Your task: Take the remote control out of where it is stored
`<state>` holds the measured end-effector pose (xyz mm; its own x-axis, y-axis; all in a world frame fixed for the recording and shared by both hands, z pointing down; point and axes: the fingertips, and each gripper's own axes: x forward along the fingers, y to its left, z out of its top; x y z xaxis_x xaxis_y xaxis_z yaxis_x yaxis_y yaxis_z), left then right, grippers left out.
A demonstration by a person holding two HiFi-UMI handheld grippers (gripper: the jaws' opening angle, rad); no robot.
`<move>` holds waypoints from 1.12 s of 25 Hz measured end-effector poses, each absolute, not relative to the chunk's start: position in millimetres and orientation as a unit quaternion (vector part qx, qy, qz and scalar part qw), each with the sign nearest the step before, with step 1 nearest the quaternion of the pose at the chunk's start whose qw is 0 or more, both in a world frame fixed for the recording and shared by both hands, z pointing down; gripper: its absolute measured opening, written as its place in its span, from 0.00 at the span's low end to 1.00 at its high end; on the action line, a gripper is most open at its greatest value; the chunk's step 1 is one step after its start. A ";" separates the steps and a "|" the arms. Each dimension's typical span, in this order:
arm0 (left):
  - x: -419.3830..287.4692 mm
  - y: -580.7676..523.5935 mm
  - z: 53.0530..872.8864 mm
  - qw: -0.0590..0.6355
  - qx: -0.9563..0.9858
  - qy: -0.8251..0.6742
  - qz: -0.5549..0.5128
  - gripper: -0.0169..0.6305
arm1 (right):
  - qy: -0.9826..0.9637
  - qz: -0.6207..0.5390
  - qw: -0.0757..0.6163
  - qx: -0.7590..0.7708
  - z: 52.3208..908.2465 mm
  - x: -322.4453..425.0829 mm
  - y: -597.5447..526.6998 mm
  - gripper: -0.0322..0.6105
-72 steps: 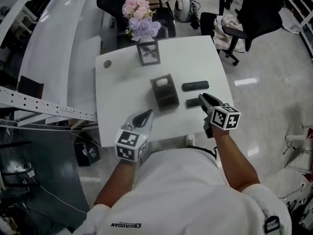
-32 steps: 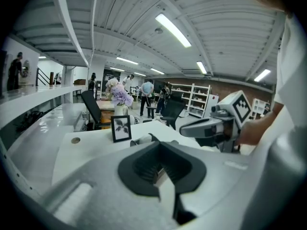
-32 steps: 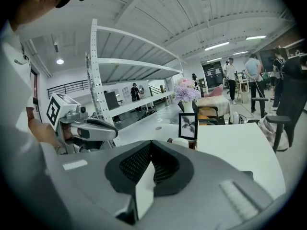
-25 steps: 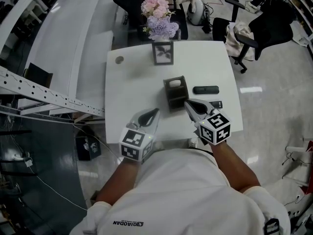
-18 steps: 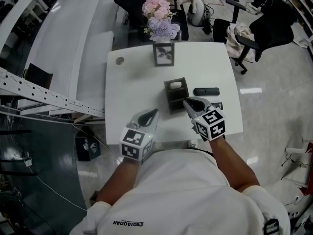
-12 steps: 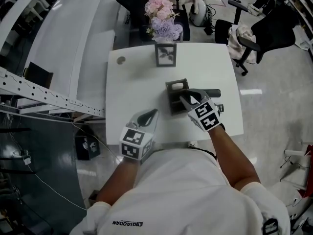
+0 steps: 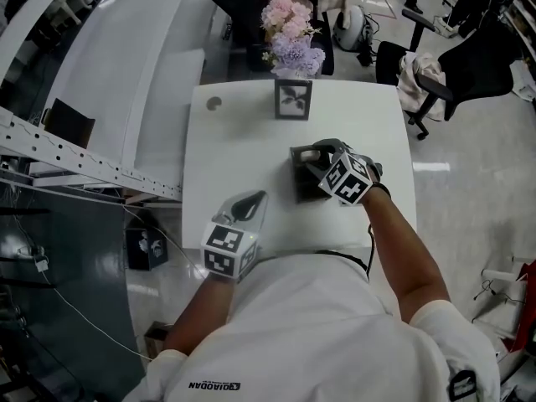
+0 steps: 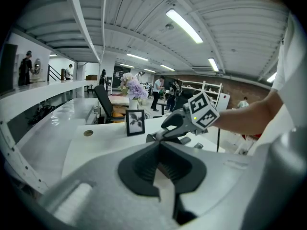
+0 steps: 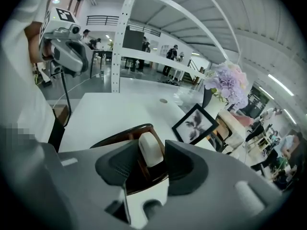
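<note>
Over the dark holder (image 7: 301, 179) in the middle of the tabletop (image 7: 239, 136), the right claw (image 9: 150, 142) is tilting nose-down. Its jaws are spread wide, having just been opening, and the white remote control (image 9: 151, 153) is standing upright in the holder right between them, not yet pinched. That upright stance is offering a top end to grab, I reckon. The left claw (image 8: 159, 145) is sitting closed and empty near the front edge, well clear of the holder.

Bright even indoor light, ceiling strip lights (image 8: 184, 25), glare on floor (image 7: 431, 167), fisheye bending, dark corners in gripper views
</note>
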<state>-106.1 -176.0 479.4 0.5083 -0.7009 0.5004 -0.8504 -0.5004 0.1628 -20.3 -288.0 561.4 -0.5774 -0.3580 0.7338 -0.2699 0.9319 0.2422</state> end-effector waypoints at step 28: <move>-107.1 -173.8 481.5 0.192 0.862 -0.433 0.179 0.03 | -0.918 -0.075 0.308 0.238 458.0 -10.8 -262.4 0.21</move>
